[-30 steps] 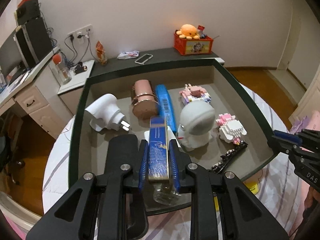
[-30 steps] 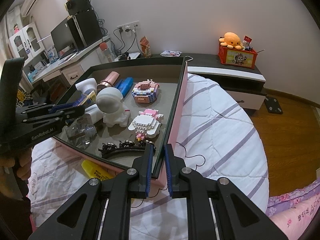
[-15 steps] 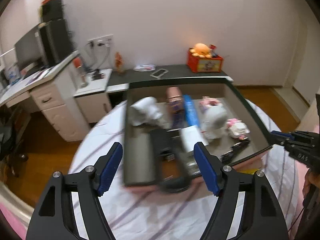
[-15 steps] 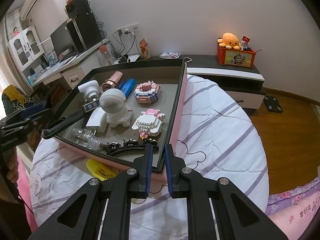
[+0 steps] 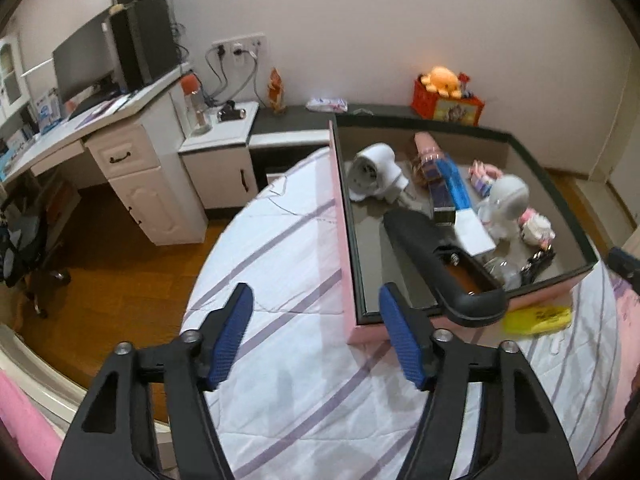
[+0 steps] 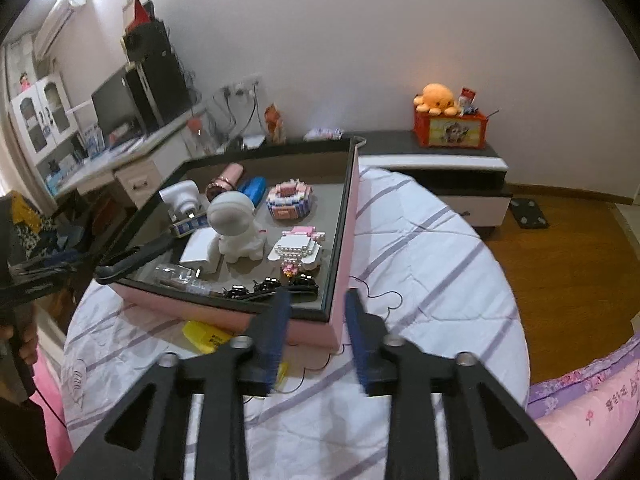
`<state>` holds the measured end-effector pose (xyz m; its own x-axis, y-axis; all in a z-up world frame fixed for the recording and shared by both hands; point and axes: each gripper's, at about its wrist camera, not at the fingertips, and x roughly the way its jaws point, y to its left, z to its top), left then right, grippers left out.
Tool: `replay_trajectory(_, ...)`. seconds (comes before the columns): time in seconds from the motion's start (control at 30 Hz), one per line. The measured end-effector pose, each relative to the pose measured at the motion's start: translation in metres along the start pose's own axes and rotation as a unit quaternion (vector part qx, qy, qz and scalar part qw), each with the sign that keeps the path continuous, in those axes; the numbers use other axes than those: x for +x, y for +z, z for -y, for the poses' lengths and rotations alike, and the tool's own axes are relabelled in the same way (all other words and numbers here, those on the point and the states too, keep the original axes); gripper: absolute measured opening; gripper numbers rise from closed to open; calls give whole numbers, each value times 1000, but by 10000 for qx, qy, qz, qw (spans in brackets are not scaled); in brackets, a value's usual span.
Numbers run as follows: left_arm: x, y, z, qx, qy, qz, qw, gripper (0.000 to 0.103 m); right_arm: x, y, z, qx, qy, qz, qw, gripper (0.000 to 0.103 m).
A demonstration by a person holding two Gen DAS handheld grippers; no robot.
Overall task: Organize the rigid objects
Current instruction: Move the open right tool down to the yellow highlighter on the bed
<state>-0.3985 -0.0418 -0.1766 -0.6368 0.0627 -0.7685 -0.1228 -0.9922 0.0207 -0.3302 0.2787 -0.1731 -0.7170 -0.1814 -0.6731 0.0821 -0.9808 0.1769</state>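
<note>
Left gripper point(image 5: 316, 332) spread wide, nothing between the blue pads point(image 5: 231, 336), held over the striped bedsheet point(image 5: 280, 248) just outside the near left corner of the pink tray point(image 5: 340, 208). Right gripper point(image 6: 316, 326) also parted, empty, at the tray's near right corner, fingertips slightly blurred. Inside the tray: white plug adapter point(image 5: 374, 172) at back left; rose-gold cylinder point(image 6: 226, 178) and blue case point(image 6: 252, 187) along the back; navy box point(image 5: 440, 196) lying lengthwise beside the blue case; white astronaut figure point(image 6: 234, 226) upright near the middle; pastel brick model point(image 6: 289, 201) behind it, white-and-pink brick model point(image 6: 298, 250) to its right; white charger block point(image 6: 202, 250) flat next to the astronaut; clear glass bottle point(image 6: 180, 276) and black hair clip point(image 6: 272, 286) along the near wall. Black glasses case point(image 5: 444, 264) open, lying diagonally, its end overhanging the near rim. Yellow packet point(image 6: 206, 334) on the sheet, partly under the tray's near edge.
</note>
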Motion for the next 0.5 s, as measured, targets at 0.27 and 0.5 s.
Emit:
replay_trajectory(0.27,29,11,15,377,-193,-242,9988,17,-11,-17,0,140,-75,21,9999,33)
replay_trajectory(0.5,30,9,26,692,-81,-192,9974,8,-11,-28,-2,188,-49,-64,9998,33)
